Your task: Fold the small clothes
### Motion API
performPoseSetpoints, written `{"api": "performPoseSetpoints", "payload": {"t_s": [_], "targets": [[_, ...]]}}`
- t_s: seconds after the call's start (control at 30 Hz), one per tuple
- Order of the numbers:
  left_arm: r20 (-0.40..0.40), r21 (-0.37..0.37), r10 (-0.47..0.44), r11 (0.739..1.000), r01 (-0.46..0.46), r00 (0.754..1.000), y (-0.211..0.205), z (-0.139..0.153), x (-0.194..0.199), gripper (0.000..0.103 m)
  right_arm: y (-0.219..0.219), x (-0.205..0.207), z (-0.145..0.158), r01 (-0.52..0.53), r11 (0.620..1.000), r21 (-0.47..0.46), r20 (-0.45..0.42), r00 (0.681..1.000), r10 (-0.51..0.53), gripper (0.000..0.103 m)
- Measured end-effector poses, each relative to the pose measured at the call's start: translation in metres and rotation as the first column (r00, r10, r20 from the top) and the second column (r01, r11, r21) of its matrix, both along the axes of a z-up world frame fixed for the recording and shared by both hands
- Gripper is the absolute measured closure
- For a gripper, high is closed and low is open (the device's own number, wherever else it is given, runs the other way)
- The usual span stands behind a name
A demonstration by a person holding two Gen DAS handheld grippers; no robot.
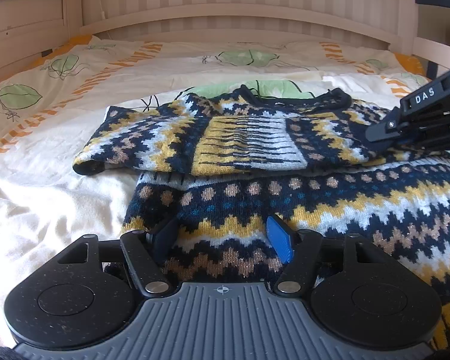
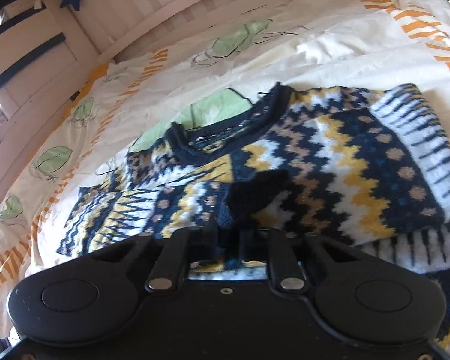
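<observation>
The left gripper (image 1: 222, 237) sits low with its two fingers spread wide apart, one black pad and one blue pad (image 1: 280, 241) angled outward. The right gripper (image 2: 228, 234) has its fingers drawn close together with only a narrow gap, and its black body reaches in from the right edge of the left wrist view.

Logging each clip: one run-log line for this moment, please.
stage: mid-fold | item: patterned knit sweater on bed sheet, sleeves folded in | left gripper: open over hem | right gripper: pinching sweater fabric
</observation>
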State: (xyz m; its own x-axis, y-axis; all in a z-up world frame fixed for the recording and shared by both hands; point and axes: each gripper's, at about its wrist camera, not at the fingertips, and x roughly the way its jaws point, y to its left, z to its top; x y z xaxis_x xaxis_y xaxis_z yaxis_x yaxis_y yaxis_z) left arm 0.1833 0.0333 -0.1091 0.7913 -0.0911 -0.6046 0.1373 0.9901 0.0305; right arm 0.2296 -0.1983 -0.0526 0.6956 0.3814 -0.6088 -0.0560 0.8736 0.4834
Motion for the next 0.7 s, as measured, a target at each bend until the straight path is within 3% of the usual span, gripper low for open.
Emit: {"api": "performPoseSetpoints", "payload": {"t_s": [0.23,0.4,0.5,0.7], "targets": [[0.001,0.003,-0.001,1.000,0.001,1.000,0.001,0.000,0.000,0.038,-0.005,-0.006,0.073,-0.038,0.999,-0.002,0.164,0.986,0.038,0.090],[0.001,-0.001,-0.001,1.000,0.001,1.000,0.002,-0.001,0.000,0.038,-0.040,-0.007,0.112,0.051,0.997,-0.057,0.224,0.974,-0.037,0.090],[0.001,-0.002,-0.001,1.000,0.001,1.000,0.002,0.000,0.000,0.038,-0.061,-0.005,0.106,0.112,0.986,-0.122,0.191,0.978,-0.088,0.090],[0.001,0.002,-0.001,1.000,0.001,1.000,0.001,0.000,-0.001,0.038,-0.084,-0.002,0.059,0.157,0.971,-0.182,0.060,0.987,-0.149,0.090]]}}
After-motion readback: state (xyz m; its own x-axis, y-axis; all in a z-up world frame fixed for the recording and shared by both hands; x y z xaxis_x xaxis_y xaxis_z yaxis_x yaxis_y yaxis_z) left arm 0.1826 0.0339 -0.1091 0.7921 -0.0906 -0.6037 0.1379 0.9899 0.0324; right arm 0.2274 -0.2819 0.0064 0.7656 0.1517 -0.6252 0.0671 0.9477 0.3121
